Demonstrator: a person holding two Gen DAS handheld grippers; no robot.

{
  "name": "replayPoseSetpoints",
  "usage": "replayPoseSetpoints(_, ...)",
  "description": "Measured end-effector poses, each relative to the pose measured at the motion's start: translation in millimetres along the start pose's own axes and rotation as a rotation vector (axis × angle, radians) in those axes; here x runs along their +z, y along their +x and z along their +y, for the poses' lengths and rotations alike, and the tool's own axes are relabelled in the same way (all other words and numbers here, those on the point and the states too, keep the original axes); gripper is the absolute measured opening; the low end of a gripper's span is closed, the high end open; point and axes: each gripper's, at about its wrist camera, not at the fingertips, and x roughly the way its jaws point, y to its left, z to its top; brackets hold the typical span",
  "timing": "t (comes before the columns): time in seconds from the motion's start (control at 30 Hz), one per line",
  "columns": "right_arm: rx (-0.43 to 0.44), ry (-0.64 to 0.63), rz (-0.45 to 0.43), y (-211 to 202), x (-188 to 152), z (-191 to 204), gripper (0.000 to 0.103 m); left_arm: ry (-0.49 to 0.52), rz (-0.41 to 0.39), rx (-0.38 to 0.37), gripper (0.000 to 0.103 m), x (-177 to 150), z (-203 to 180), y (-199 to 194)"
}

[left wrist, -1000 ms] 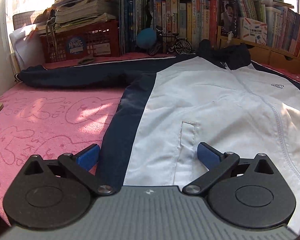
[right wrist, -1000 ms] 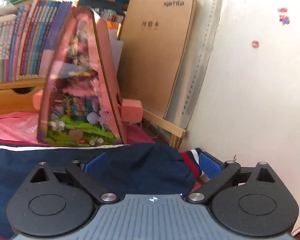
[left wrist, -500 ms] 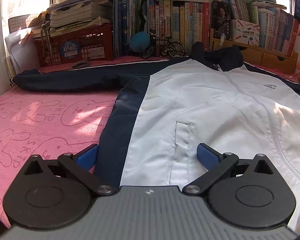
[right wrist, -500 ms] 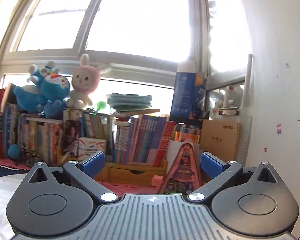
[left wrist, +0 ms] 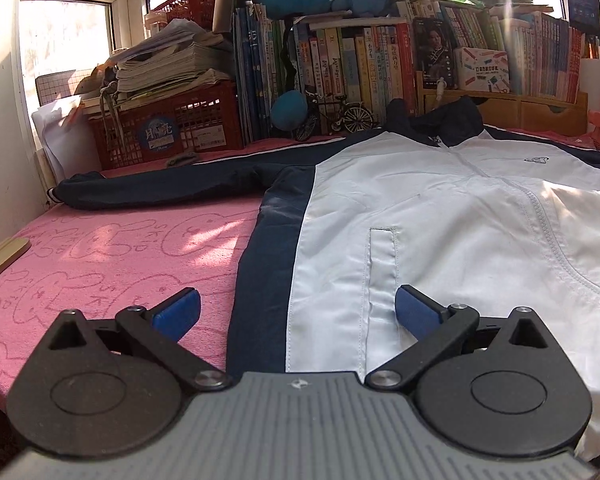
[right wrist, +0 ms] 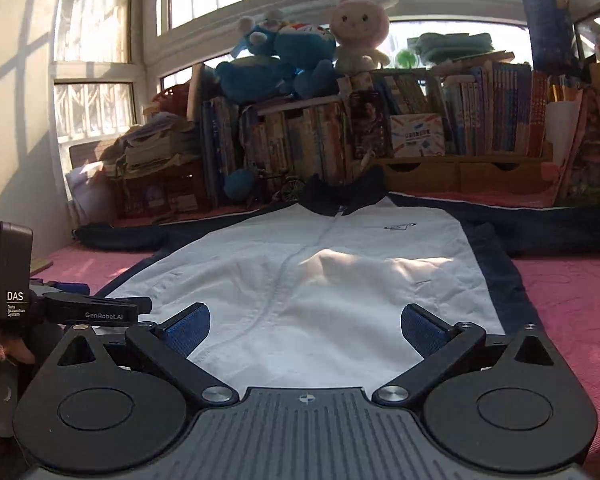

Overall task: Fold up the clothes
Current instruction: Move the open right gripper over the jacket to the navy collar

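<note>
Left wrist view: pink towel on the tabletop at left, then the jacket spread flat, front up, its navy sleeve stretched left below the red crate and books. The left tongs gape wide over the jacket's hem near the pocket, seemingly just above the cloth, holding nothing. Right wrist view: the left tool shows at the left edge; the right tongs stand wide and empty over the hem's middle.
</note>
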Motion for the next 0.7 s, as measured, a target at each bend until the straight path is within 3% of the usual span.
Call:
replayPoseSetpoints(0.13,-0.092,0.019,0.000,17,-17,11,0.103,-0.019,-0.021,0.026,0.103,-7,11,-6)
replayPoseSetpoints(0.27,-0.290,-0.073,-0.015,18,-40,-2,0.103,-0.027,-0.043,0.017,0.103,-13,19,-7)
replayPoseSetpoints(0.4,-0.414,-0.090,-0.055,2,-52,-34,0.103,0.057,-0.068,0.039,0.103,-15,19,-13)
replayPoseSetpoints(0.57,-0.613,-0.086,-0.043,-17,-52,-85,0.103,0.230,-0.087,0.154,0.103,-20,29,-26)
replayPoseSetpoints(0.63,-0.667,-0.086,-0.037,-21,-42,-96,0.103,0.232,-0.080,0.189,0.103,-16,38,-30)
replayPoseSetpoints(0.7,-0.706,-0.086,-0.031,-23,-30,-102,0.103,0.189,-0.106,0.169,0.103,-2,42,-34)
